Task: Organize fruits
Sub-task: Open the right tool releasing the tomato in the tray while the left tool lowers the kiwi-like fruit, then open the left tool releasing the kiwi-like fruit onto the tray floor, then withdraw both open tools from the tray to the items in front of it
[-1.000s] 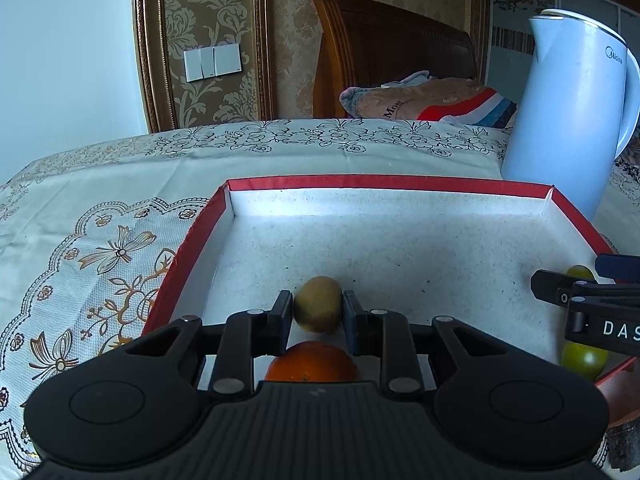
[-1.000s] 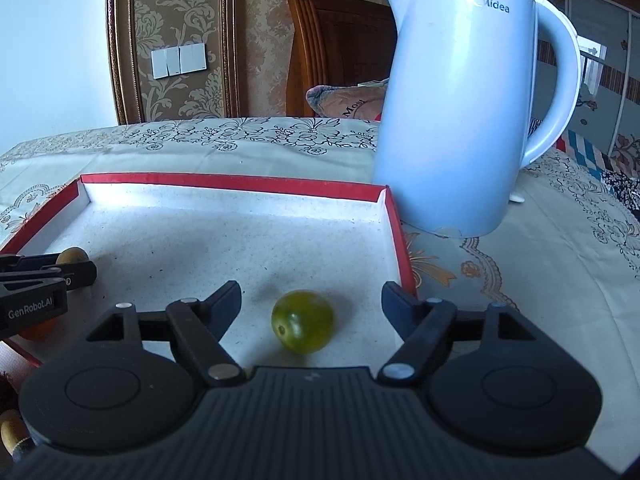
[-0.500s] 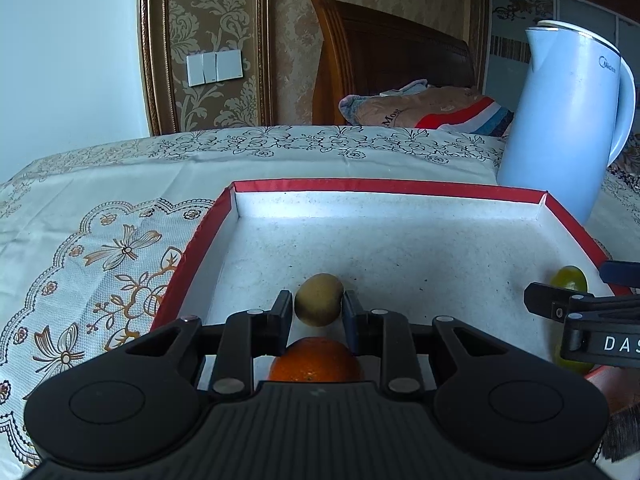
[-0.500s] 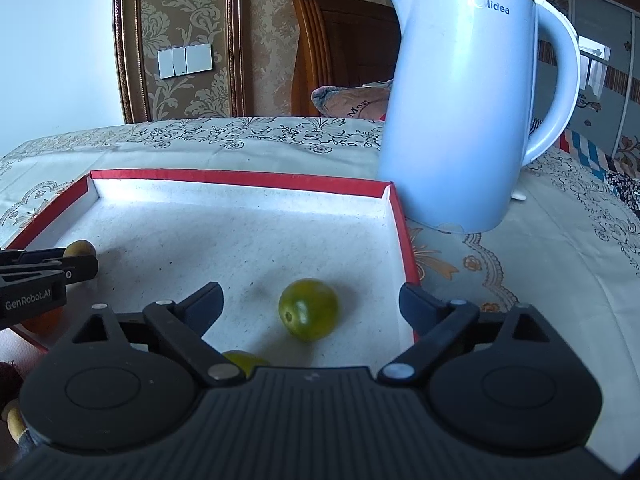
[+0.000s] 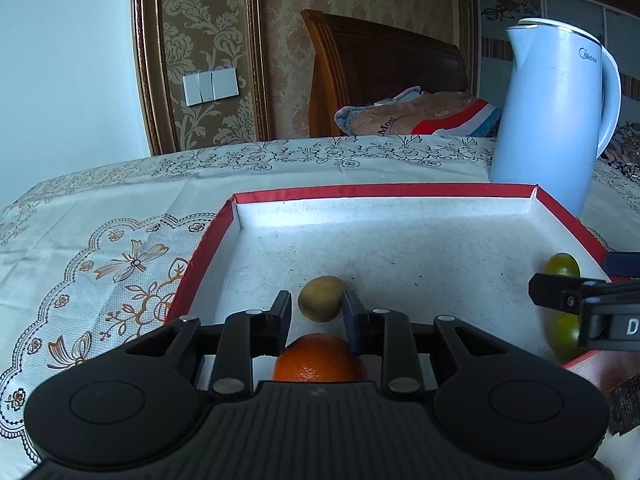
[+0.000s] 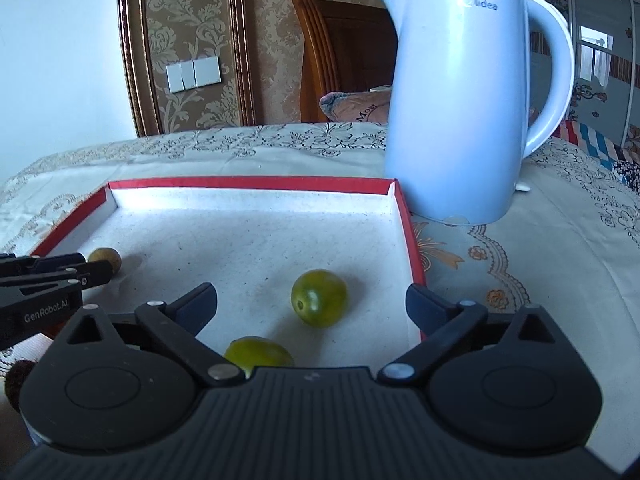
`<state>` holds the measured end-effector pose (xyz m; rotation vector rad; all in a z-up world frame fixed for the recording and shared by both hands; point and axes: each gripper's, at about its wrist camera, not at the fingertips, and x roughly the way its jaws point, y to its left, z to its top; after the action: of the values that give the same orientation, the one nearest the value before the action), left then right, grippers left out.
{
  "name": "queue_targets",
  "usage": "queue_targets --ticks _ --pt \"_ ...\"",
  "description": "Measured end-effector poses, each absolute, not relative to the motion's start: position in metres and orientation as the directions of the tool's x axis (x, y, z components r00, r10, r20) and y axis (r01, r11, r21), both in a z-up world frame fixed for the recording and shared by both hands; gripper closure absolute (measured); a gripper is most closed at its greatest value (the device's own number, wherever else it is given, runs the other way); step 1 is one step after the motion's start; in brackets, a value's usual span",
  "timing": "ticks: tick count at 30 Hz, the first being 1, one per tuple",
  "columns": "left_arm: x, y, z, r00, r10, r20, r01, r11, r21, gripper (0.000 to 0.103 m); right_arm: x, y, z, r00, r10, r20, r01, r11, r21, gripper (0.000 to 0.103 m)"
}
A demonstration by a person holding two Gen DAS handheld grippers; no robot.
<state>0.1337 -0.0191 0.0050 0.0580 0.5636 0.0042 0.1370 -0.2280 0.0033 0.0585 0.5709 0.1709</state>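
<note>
Fruit lying in a red-rimmed tray [image 5: 400, 191] with a white speckled floor, on a patterned tablecloth [image 5: 100, 248]. Left gripper [image 5: 316, 307] hovering low at the tray's near left, fingers parted only a little, a kiwi [image 5: 322, 298] sitting between the tips; left tip clear of it by a sliver, right tip right against its edge, grip not certain. Orange [image 5: 319, 357] lying just behind the kiwi, under the gripper body, partly hidden. Right gripper [image 6: 311, 304] hanging over the tray's near right corner, fingers spread wide, clamping nothing. Green tomato [image 6: 319, 298] resting on the tray floor between those spread tips, touching neither. Second green fruit [image 6: 258, 353] lying nearer the camera, half hidden by the gripper body. Pale blue kettle [image 6: 460, 112] standing upright on the cloth just beyond the tray's far right corner. Wooden headboard [image 5: 380, 80] and folded blanket [image 5: 420, 116] showing past the table.
</note>
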Motion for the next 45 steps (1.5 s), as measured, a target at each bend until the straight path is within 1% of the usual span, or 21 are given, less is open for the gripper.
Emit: queue_targets --ticks 2,5,6,7,9,18,24,27,33,39,42,45 --pt "0.131 -0.019 0.005 0.848 0.019 -0.529 0.014 0.998 0.059 0.073 0.133 -0.231 0.004 0.829 0.194 -0.525 -0.145 0.98 0.133 0.0" --pt "0.126 -0.02 0.006 0.853 0.014 -0.521 0.019 0.998 0.059 0.071 0.128 -0.233 0.004 0.832 0.204 -0.516 -0.152 0.978 0.142 0.0" --pt "0.124 -0.02 0.007 0.857 0.016 -0.516 0.018 0.998 0.06 0.067 0.126 -0.234 0.003 0.832 0.204 -0.516 -0.153 0.978 0.141 0.0" --pt "0.121 -0.019 0.008 0.86 0.02 -0.509 0.013 0.998 0.061 0.053 0.123 -0.234 0.003 0.833 0.204 -0.514 -0.153 0.978 0.14 0.0" --pt "0.115 -0.018 0.01 0.869 0.023 -0.494 0.009 0.998 0.062 0.041 0.116 -0.234 0.004 0.839 0.203 -0.505 -0.152 0.978 0.141 0.0" --pt "0.094 -0.022 0.014 0.886 0.003 -0.464 0.039 0.996 0.08 0.041 0.099 -0.232 0.004 0.856 0.19 -0.481 -0.154 0.982 0.114 0.0" --pt "0.078 -0.016 0.017 0.892 -0.001 -0.452 0.03 0.998 0.057 0.039 0.085 -0.234 0.004 0.872 0.167 -0.46 -0.135 0.986 0.102 0.0" --pt "0.069 -0.011 0.019 0.892 -0.018 -0.452 0.036 0.999 0.032 0.039 0.079 -0.24 0.005 0.877 0.165 -0.452 -0.12 0.985 0.127 0.0" --pt "0.046 -0.001 0.02 0.888 -0.032 -0.458 0.032 0.999 -0.008 0.039 0.056 -0.257 0.0 0.865 0.189 -0.466 -0.109 0.975 0.193 0.0" --pt "0.028 0.007 0.015 0.873 -0.044 -0.486 0.034 0.999 -0.028 0.038 0.039 -0.26 -0.001 0.874 0.151 -0.462 -0.087 0.984 0.158 0.0" --pt "0.024 0.009 0.013 0.871 -0.035 -0.49 0.025 0.999 -0.027 0.034 0.04 -0.255 -0.003 0.868 0.137 -0.478 -0.085 0.988 0.128 0.0" --pt "0.022 0.013 0.013 0.869 -0.032 -0.493 0.015 0.999 -0.04 0.034 0.04 -0.253 -0.003 0.869 0.12 -0.481 -0.075 0.991 0.111 0.0"
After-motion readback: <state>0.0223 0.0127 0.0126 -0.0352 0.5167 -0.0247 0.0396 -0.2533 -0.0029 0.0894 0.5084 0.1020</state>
